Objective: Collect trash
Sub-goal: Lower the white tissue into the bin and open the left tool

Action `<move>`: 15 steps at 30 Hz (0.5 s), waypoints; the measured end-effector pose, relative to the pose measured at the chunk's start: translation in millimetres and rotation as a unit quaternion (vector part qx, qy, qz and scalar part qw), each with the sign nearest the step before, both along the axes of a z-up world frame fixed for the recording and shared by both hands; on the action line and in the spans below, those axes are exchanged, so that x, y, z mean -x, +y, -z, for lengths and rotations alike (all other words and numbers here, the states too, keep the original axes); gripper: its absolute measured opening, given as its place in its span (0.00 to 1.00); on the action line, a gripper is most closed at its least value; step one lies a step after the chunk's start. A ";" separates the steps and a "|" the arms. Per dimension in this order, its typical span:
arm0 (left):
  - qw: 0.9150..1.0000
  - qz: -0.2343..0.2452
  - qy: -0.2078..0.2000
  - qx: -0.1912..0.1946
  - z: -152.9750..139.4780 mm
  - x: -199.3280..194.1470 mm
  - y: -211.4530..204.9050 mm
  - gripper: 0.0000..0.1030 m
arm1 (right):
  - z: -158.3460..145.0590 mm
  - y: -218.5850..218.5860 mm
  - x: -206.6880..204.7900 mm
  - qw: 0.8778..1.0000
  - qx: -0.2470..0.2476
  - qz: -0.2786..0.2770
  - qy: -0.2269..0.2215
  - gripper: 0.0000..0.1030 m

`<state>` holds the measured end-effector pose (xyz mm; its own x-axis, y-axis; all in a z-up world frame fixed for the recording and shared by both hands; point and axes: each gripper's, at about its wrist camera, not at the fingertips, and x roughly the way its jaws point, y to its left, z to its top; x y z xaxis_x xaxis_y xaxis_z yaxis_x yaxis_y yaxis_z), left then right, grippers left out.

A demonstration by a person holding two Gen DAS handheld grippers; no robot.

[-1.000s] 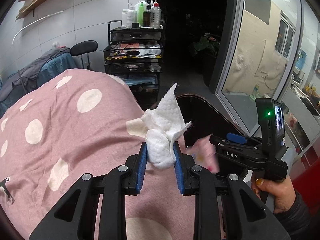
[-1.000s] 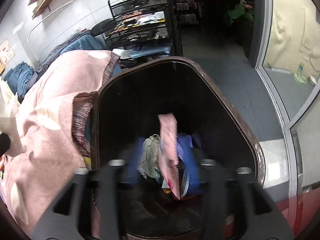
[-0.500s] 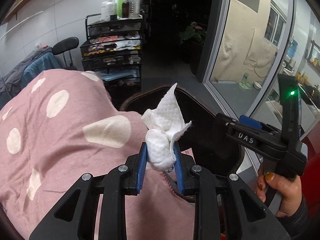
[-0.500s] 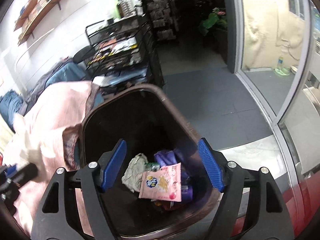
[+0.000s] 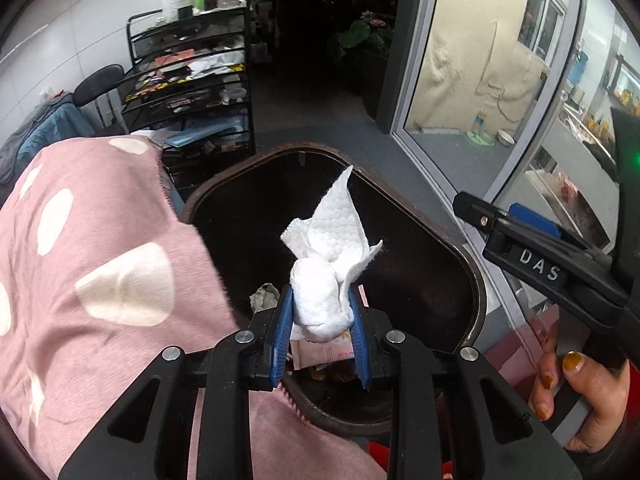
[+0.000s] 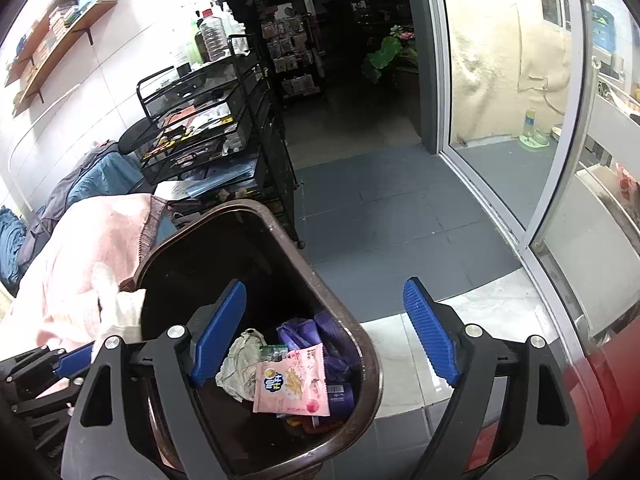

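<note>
My left gripper is shut on a crumpled white paper towel and holds it above the open brown trash bin. My right gripper is open and empty, above the right side of the bin. In the bin lie a pink snack wrapper, a grey crumpled paper and purple plastic. The right gripper also shows at the right of the left wrist view. The left gripper and its towel show at the lower left of the right wrist view.
A pink blanket with white dots lies left of the bin, touching its rim. A black wire cart with bottles stands behind. Grey floor and a glass sliding door are to the right. A red surface is at lower right.
The pink wrapper left my right gripper and fell into the bin; that gripper opened and drew back right. My left gripper carried the towel from over the blanket to above the bin.
</note>
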<state>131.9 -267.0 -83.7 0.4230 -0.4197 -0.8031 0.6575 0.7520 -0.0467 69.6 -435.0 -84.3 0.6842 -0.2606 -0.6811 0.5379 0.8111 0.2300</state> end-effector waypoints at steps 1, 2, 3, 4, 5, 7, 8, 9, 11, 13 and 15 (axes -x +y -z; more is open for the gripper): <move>1.000 0.002 0.001 -0.003 1.8 -0.2 -2.4 0.30 | 0.0 -0.5 0.5 1.000 0.000 0.001 0.000 0.80; 1.000 0.003 0.002 -0.006 3.3 -0.6 -4.4 0.35 | -0.2 -1.9 1.1 1.000 -0.001 0.004 -0.001 0.80; 1.000 0.004 0.002 -0.007 4.7 -0.4 -5.9 0.38 | -0.4 -3.3 1.7 1.000 -0.002 0.006 -0.002 0.81; 1.000 0.006 0.003 -0.007 5.7 -0.2 -7.0 0.47 | -0.3 -4.3 2.1 1.000 -0.002 0.007 -0.002 0.81; 1.000 0.007 0.002 -0.006 6.2 -0.4 -7.6 0.57 | -0.5 -5.6 2.4 1.000 -0.003 0.009 -0.003 0.81; 1.000 0.009 -0.005 -0.006 5.7 1.3 -8.4 0.69 | -0.3 -6.6 3.6 1.000 -0.004 0.011 -0.004 0.82; 1.000 0.011 -0.010 -0.007 5.8 2.1 -9.4 0.76 | -0.3 -7.0 3.5 1.000 -0.004 0.012 -0.004 0.82; 1.000 0.012 -0.016 -0.011 6.4 3.2 -10.5 0.79 | -0.2 -7.4 3.5 1.000 -0.004 0.013 -0.004 0.83; 0.999 0.011 -0.026 -0.017 7.1 4.4 -11.9 0.86 | -0.1 -7.6 3.5 1.000 -0.004 0.015 -0.004 0.85; 0.999 0.008 -0.030 -0.019 6.9 4.3 -10.8 0.87 | 0.2 -8.1 3.7 1.000 -0.002 0.018 -0.004 0.86; 0.999 0.004 -0.033 -0.013 3.2 5.2 -7.1 0.87 | -0.1 -9.2 4.0 1.000 0.000 0.023 -0.004 0.87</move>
